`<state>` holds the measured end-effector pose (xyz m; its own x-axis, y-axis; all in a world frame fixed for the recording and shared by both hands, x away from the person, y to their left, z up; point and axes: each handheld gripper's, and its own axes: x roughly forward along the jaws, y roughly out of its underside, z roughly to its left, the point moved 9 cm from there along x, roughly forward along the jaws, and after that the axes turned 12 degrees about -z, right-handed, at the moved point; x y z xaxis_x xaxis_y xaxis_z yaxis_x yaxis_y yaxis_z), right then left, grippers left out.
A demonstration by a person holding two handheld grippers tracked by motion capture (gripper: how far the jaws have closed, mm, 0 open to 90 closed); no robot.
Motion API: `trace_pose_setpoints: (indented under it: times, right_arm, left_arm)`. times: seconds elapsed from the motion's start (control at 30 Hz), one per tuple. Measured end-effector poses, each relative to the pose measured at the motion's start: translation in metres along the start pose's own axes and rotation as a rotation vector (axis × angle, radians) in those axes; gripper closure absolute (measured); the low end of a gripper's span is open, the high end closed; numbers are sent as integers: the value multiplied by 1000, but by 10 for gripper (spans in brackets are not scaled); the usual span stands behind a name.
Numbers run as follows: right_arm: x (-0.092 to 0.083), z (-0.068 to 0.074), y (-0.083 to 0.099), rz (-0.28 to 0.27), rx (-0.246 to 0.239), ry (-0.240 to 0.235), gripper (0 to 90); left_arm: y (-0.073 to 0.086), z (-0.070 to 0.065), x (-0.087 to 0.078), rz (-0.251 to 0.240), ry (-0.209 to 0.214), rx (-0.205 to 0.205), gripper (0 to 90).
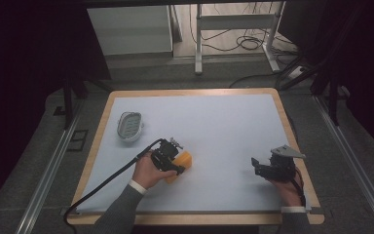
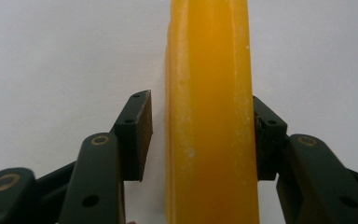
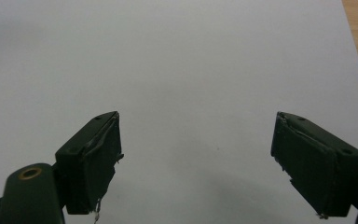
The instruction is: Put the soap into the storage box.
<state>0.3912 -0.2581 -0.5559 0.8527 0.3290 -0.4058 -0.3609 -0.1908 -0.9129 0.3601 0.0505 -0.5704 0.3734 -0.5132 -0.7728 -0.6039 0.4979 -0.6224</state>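
Up close, the left gripper (image 2: 200, 135) brackets the orange block (image 2: 209, 112), one jaw gapped; the right gripper (image 3: 196, 163) gapes.

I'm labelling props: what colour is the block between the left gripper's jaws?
Yellow-orange, seen best in the left gripper view: the block fills the middle.

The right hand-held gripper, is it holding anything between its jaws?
No, the right hand-held gripper has its jaws wide apart over the bare white table.
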Motion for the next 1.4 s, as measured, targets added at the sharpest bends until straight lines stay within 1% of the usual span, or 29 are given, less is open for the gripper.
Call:
trace_pose_setpoints:
  times: [0.03, 0.1, 0.2, 0.23, 0.37, 0.63, 0.73, 0.8, 0.87, 0.97, 1.13, 1.4]
  right_arm:
    - [0, 0, 0, 1, -1, 1, 158]
    - [0, 0, 1, 3, -2, 2, 158]
    - [0, -1, 1, 2, -3, 3, 158]
    - [1, -1, 1, 4, -3, 6, 158]
    - [1, -1, 2, 9, -7, 7, 158]
    - [1, -1, 2, 9, -10, 6, 158]
    - [0, -1, 2, 6, -10, 4, 158]
    - [0, -2, 2, 8, -10, 9, 158]
    - [0, -2, 2, 9, -12, 11, 158]
    - [0, -2, 2, 10, -10, 12, 158]
    - [0, -2, 2, 9, -10, 13, 158]
    - [0, -3, 2, 11, -11, 17, 158]
  left_arm:
    - [2, 0, 2, 11, 0, 7, 519]
    - [2, -2, 3, 11, 12, 7, 563]
    - [2, -2, 3, 1, 0, 12, 589]
    - [1, -1, 2, -5, -13, 16, 600]
    - [1, 0, 1, -6, -13, 24, 606]
    - [2, 1, 0, -2, 1, 25, 609]
    - [3, 3, -2, -3, 2, 21, 609]
    - [2, 5, -6, -11, 2, 12, 609]
    - [1, 6, -7, -17, -1, 11, 609]
    - [0, 11, -12, -36, 1, -4, 609]
    - [-1, 15, -16, -49, 0, -17, 609]
    - [-4, 26, -27, -68, -18, -30, 609]
